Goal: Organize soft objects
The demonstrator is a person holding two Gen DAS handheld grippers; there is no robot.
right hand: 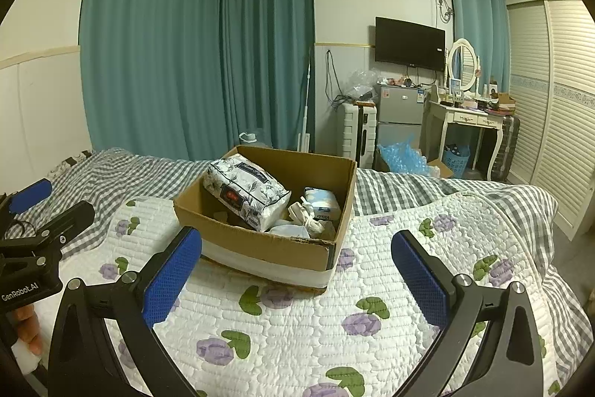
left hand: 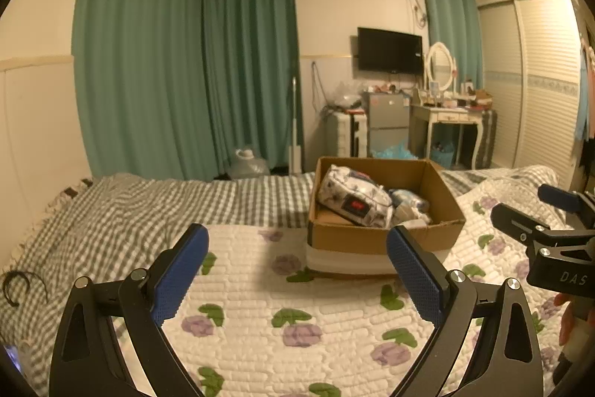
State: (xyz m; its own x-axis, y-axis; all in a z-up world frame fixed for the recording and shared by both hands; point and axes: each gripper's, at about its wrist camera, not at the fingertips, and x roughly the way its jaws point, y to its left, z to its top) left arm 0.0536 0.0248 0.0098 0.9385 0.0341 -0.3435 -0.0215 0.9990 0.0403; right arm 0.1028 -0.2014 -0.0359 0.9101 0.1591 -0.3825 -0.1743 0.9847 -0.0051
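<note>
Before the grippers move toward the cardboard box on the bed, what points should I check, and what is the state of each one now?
1. Left gripper open and holding nothing: ok.
2. Right gripper open and holding nothing: ok.
3. Cardboard box upright on the floral quilt, top open: ok.
4. Floral tissue pack lies tilted inside the box, not flat: not ok.
5. Blue and white packet and white cloth bundle inside the box: ok.
6. Soft objects left outside the box: cannot tell.
</note>
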